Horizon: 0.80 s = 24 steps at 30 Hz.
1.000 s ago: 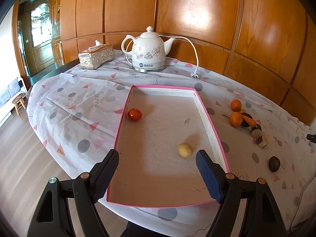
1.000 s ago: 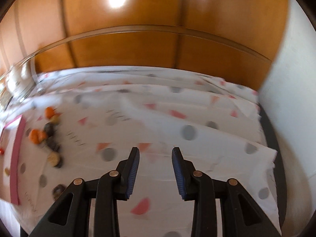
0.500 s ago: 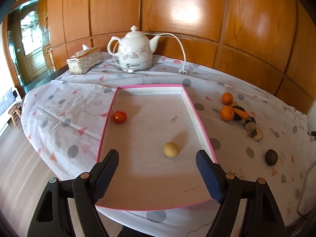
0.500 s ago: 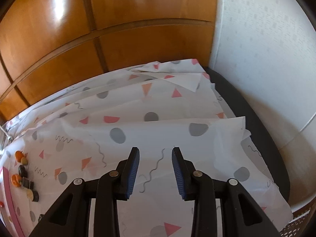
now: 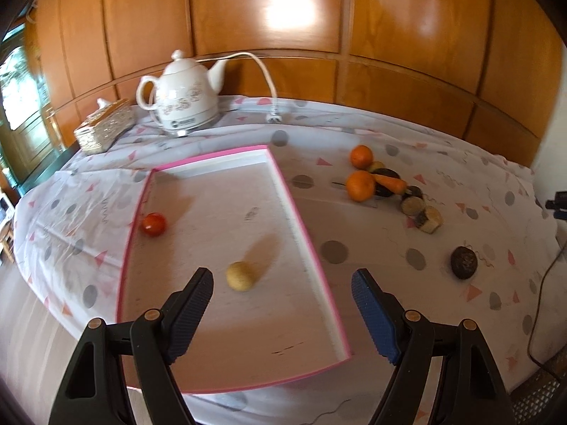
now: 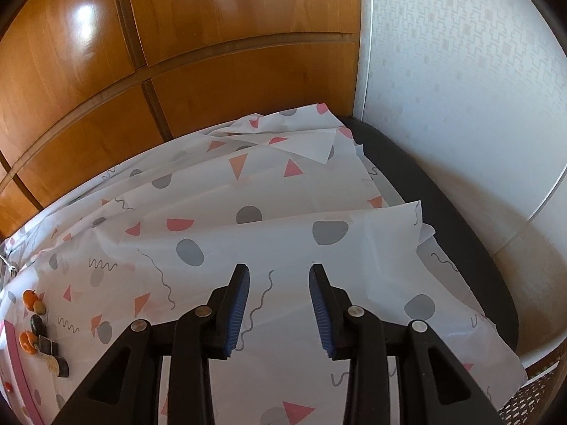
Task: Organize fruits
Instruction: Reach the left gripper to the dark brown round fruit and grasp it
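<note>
A pink-rimmed tray (image 5: 304,233) lies on the patterned tablecloth. In it sit a red tomato-like fruit (image 5: 153,224) at the left and a round yellow fruit (image 5: 240,276) near the front. My left gripper (image 5: 281,299) is open and empty, hovering above the tray's front part. To the right of the tray lie two oranges (image 5: 360,185), a carrot (image 5: 390,182), several dark and cut pieces (image 5: 421,210) and a dark round fruit (image 5: 464,262). My right gripper (image 6: 279,306) is open and empty over bare cloth at the table's right end; the fruit cluster (image 6: 33,322) shows far left there.
A white electric kettle (image 5: 184,101) with its cord and a golden tissue box (image 5: 104,129) stand at the back left. Wooden panelling runs behind the table. The table's dark right edge (image 6: 443,219) meets a white wall. The cloth is creased at that end.
The left view has swung right, so the tray sits further left and the loose fruits are more central. The right view has turned away from the fruits toward the table's right end.
</note>
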Tool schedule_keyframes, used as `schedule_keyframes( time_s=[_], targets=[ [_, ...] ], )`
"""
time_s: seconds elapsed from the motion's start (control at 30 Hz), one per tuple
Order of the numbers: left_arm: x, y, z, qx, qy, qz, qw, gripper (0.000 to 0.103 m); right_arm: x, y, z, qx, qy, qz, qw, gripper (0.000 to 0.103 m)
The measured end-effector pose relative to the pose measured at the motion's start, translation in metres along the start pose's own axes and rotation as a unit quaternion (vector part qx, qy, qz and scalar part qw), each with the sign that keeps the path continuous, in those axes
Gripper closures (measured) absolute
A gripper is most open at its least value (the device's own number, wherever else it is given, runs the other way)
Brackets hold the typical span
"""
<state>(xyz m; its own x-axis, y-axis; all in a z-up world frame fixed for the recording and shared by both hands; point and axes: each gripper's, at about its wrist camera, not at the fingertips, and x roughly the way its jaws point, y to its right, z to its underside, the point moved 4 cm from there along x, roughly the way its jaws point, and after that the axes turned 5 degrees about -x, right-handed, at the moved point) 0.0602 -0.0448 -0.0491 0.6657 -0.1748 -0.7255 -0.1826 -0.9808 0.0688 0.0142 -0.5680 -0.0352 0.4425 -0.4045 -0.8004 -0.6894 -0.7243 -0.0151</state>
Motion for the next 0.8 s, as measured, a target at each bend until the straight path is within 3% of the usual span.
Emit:
schedule_keyframes(
  time_s=[0.17,0.4,0.8],
  targets=[
    [0.007,0.021,-0.004,0.017,-0.008,0.018,0.9997,0.022,-0.007,-0.013,-0.001,-0.044,0.021,0.02,0.999,0.062],
    [0.015,0.049,-0.008,0.041,-0.012,0.036,0.9984,0.022,-0.012,-0.042,0.004,-0.111,0.034,0.013,0.993,0.06],
    [0.036,0.107,-0.012,0.099,-0.029,0.07,0.9921,0.022,-0.007,-0.034,0.002,-0.088,0.024,0.024,0.996,0.06]
  ],
)
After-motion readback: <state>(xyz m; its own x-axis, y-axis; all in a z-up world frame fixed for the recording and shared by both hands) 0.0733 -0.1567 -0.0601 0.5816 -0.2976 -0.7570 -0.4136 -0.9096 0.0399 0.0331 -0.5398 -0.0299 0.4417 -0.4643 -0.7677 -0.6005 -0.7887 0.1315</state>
